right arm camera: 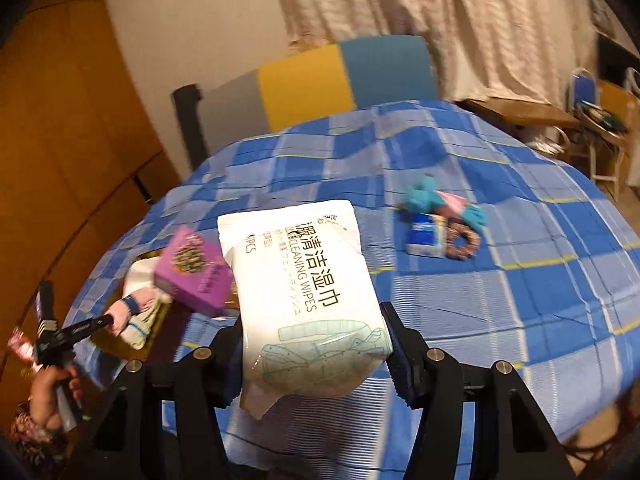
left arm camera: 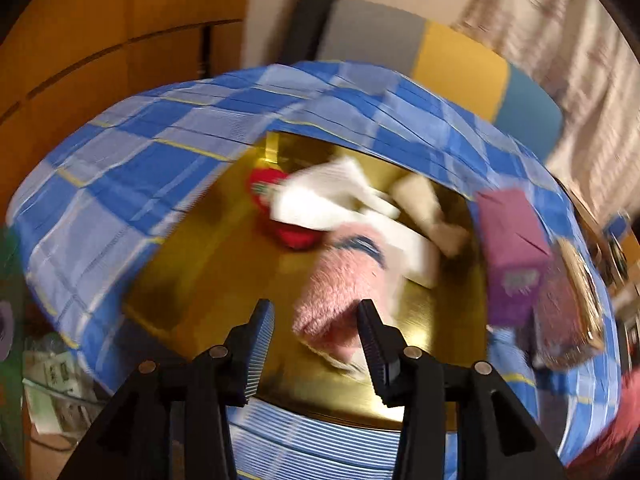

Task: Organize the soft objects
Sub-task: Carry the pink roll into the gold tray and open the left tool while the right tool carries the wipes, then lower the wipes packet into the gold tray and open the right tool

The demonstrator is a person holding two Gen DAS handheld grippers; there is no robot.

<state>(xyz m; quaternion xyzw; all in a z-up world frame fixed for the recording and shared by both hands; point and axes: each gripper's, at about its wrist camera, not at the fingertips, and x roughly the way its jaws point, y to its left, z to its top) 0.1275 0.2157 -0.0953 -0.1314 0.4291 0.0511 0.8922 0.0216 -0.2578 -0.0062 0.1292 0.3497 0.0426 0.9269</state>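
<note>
White wipes pack (right arm camera: 308, 300) clamped in R gripper (right arm camera: 316, 354), L gripper (left arm camera: 316, 344) open w/ pink sock (left arm camera: 340, 300) between jaws, gold box (left arm camera: 224, 272) at table's (right arm camera: 480, 280) left edge.

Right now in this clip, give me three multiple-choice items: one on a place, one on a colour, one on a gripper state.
1. Where does the pink fluffy item lie?
A. in the gold tray
B. on the chair
C. on the floor

2. What colour is the box beside the tray?
A. green
B. purple
C. black

3. What is the right gripper doing?
A. hanging empty
B. gripping the wipes pack
C. gripping a cup

Answers: 1 A, it rests on the gold surface; 2 B, purple faces show; 3 B, both fingers press the pack's sides.
</note>
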